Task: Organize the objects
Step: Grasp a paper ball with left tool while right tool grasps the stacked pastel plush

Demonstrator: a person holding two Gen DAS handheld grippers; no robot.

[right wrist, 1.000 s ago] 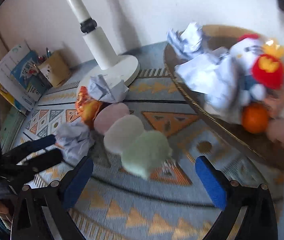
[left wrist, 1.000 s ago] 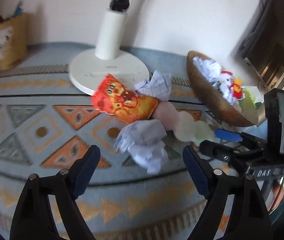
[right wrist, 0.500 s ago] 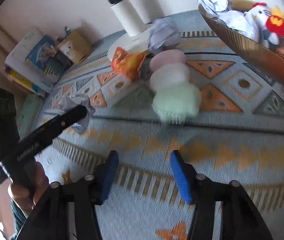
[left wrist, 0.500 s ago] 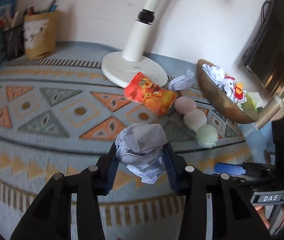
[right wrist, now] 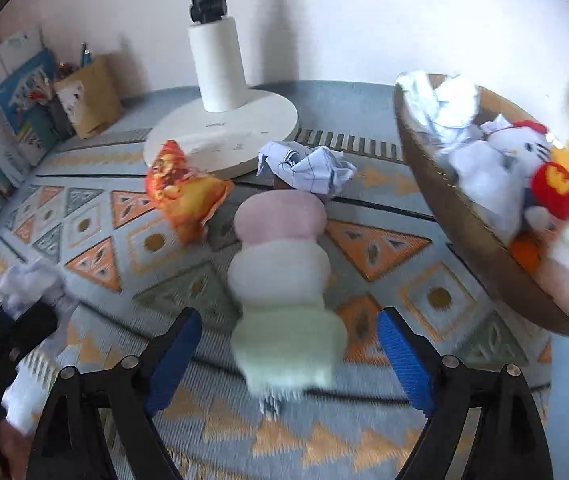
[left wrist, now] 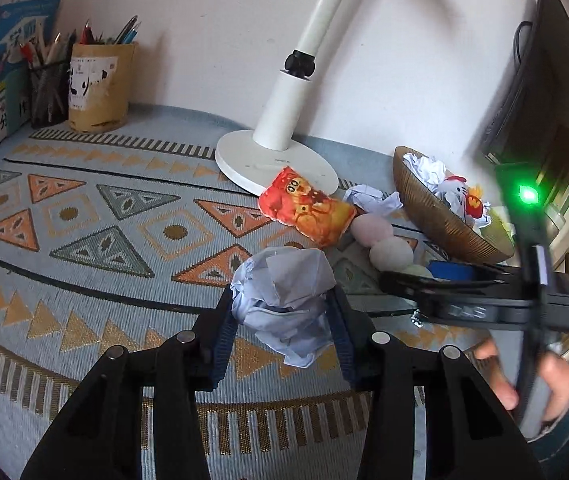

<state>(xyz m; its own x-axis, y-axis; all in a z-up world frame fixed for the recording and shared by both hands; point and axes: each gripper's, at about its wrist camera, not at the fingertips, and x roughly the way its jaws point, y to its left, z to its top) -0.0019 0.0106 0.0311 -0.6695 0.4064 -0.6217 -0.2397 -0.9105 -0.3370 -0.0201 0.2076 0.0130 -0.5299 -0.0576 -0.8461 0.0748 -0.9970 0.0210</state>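
Note:
My left gripper [left wrist: 282,320] is shut on a crumpled white paper ball [left wrist: 284,296] and holds it above the patterned cloth. My right gripper [right wrist: 288,344] is open, its blue pads either side of the green end of a three-ball plush skewer [right wrist: 280,264], pink, white and green. The plush also shows in the left wrist view [left wrist: 388,240]. A brown basket [right wrist: 444,208] at the right holds paper balls and plush toys. An orange snack bag [right wrist: 182,192] and another crumpled paper [right wrist: 308,166] lie by the lamp base.
A white lamp base [left wrist: 272,160] stands at the back centre. A pencil holder and brown box [left wrist: 96,84] and books [left wrist: 0,68] stand at the back left. The cloth's front edge [left wrist: 244,416] runs below my left gripper.
My left gripper closed on the paper ball and lifted it back from the pile. My right gripper pulled back, narrowed, then opened wide and moved in around the plush skewer's green end.

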